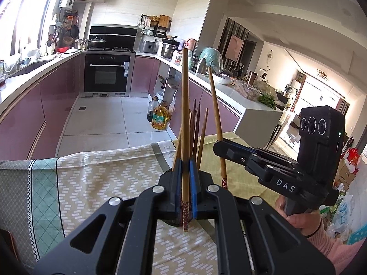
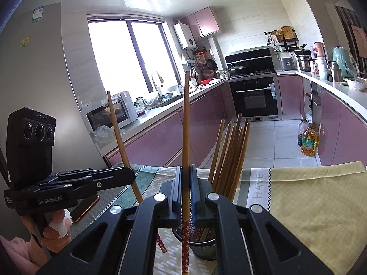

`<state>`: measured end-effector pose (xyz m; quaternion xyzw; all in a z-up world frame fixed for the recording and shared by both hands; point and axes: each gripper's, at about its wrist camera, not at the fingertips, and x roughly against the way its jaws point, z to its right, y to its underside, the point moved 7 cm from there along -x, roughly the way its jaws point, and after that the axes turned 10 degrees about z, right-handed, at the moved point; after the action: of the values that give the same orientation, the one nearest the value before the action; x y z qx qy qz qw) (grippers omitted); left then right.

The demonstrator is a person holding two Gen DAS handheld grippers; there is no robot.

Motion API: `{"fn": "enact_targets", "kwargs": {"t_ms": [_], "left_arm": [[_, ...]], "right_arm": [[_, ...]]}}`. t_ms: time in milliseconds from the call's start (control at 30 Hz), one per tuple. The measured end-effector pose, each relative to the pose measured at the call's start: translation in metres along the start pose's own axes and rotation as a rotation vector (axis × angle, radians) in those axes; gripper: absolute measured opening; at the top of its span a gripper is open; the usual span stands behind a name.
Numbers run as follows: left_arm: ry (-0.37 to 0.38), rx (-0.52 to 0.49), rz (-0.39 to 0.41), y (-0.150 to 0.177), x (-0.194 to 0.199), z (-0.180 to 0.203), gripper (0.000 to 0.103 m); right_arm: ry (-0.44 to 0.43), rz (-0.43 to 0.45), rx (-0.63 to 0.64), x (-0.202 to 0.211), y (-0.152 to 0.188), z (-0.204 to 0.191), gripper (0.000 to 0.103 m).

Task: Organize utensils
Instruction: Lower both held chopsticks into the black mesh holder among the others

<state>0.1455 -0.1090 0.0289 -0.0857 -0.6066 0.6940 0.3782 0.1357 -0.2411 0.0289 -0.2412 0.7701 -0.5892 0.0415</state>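
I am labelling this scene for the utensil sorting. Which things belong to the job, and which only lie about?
Job:
left gripper with its chopstick
right gripper with its chopstick
mesh holder of chopsticks

Lying about:
phone
oil bottle
tablecloth

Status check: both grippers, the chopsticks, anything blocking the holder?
Left gripper shut on one chopstick. Right gripper shut on another. Mesh holder with remaining chopsticks below, nothing blocking.

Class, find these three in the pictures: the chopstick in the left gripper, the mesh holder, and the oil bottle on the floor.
chopstick (image 1: pixel 184 119), left wrist view, mid shaft.
mesh holder (image 2: pixel 203 249), right wrist view, front wall.
oil bottle (image 1: pixel 159 118), left wrist view, label.
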Motion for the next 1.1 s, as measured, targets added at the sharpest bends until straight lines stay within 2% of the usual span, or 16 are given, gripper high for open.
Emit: {"fn": "enact_targets", "kwargs": {"t_ms": [1100], "left_arm": [[0.002,-0.006,0.062,-0.038,-0.021,0.001,0.007]], "right_arm": [[0.047,0.076,-0.04,-0.021,-0.022,0.021,0.006]]}}
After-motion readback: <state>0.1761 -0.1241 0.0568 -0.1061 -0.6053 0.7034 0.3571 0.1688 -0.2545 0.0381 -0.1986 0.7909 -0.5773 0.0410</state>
